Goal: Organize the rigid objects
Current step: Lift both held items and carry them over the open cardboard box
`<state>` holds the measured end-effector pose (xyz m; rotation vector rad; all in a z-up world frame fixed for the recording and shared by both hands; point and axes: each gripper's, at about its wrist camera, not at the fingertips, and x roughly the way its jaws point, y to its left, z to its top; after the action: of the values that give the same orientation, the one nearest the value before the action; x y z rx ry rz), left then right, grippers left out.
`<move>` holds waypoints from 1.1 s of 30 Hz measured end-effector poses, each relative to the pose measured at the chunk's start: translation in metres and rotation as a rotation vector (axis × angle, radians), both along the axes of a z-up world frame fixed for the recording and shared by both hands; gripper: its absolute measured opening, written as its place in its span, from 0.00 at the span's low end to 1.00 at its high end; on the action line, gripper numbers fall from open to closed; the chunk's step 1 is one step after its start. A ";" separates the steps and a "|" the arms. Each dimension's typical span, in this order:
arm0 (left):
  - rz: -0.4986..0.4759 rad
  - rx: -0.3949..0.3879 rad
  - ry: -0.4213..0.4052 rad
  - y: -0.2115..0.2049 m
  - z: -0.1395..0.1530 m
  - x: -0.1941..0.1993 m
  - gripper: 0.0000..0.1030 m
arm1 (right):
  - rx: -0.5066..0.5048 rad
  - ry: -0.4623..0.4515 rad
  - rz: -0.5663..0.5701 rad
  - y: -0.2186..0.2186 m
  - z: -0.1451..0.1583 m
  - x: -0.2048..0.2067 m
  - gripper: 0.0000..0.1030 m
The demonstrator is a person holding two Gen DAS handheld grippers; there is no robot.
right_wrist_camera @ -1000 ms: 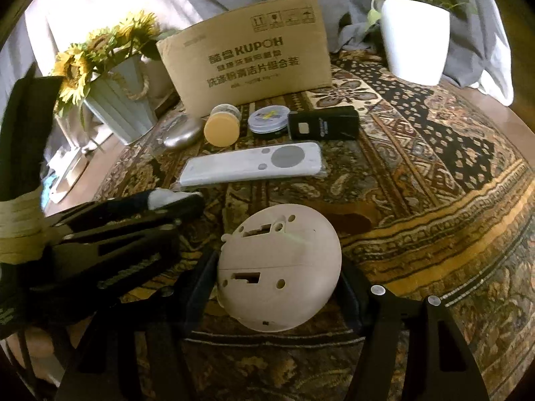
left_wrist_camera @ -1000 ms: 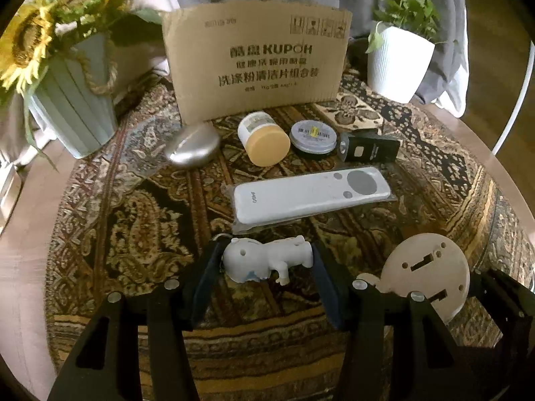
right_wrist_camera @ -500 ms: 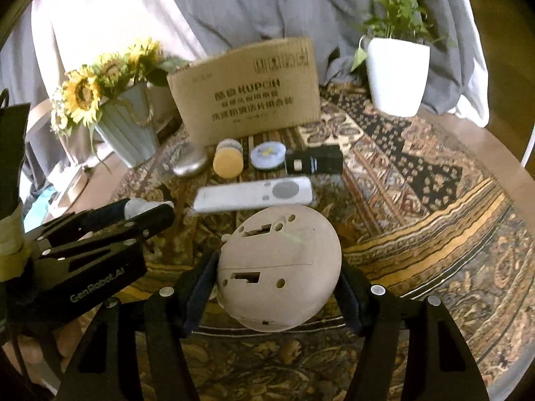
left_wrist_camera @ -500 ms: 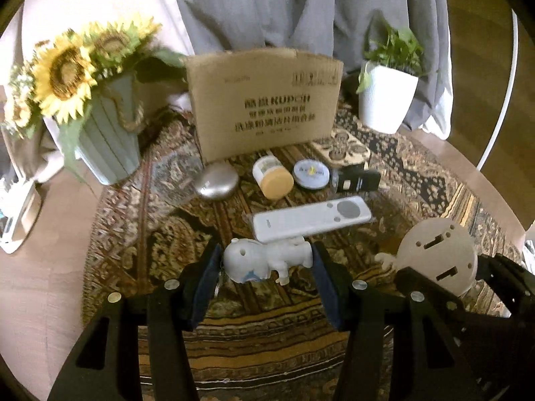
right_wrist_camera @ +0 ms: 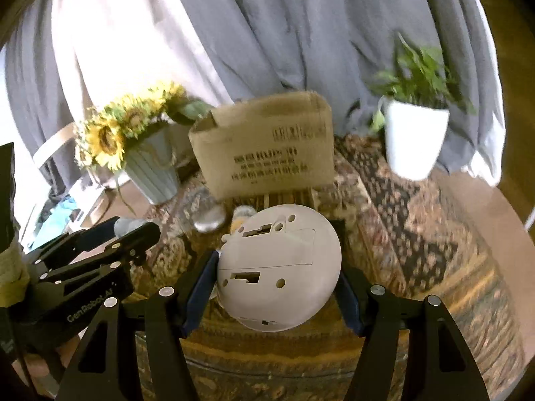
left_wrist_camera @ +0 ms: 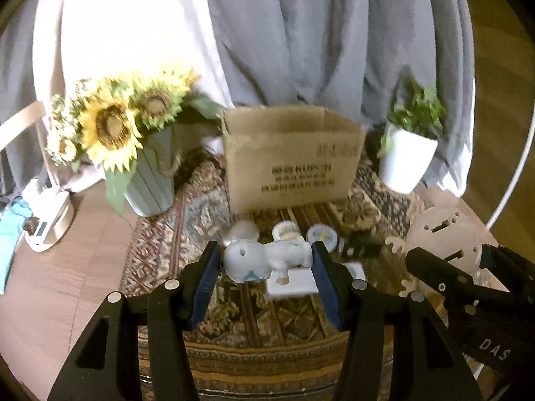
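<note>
A round desk [left_wrist_camera: 100,250] with a wooden top carries a patterned brown and gold rug [right_wrist_camera: 418,234], and grey curtains [left_wrist_camera: 301,33] hang behind it. At the back of the rug stands an open brown cardboard box [left_wrist_camera: 291,160] with dark printed text, flanked by a pale green ribbed vase of yellow sunflowers [left_wrist_camera: 147,180] on one side and a white pot with a green leafy plant [left_wrist_camera: 406,160] on the other.

The right hand-held gripper [right_wrist_camera: 277,287] holds a round, off-white plastic disc [right_wrist_camera: 281,267] with slots and holes, clamped by its edges above the rug, in front of the box. The left hand-held gripper [left_wrist_camera: 267,277] is closed on a small white toy figurine with a round head [left_wrist_camera: 264,257], lying sideways between the blue pads, lifted above the rug.

Below it lies a flat white remote control [left_wrist_camera: 294,282], partly hidden. Just in front of the box sit a shiny silver oval object [right_wrist_camera: 209,217], a small cream jar [left_wrist_camera: 286,230], a round flat tin [left_wrist_camera: 321,235] and a blurred black object [left_wrist_camera: 361,247].
</note>
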<state>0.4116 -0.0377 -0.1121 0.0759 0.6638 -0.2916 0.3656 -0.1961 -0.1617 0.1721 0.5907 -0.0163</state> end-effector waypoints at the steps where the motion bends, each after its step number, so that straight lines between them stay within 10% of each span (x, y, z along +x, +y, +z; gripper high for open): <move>1: 0.008 -0.001 -0.007 -0.002 0.003 0.001 0.53 | -0.008 -0.013 0.014 -0.002 0.007 0.003 0.64; 33: 0.118 -0.026 -0.175 -0.034 0.081 0.109 0.53 | -0.102 -0.199 0.180 -0.043 0.102 0.114 0.64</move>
<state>0.5210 -0.0713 -0.0312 0.0369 0.4881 -0.1771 0.4796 -0.2393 -0.0593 0.0204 0.4040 0.1440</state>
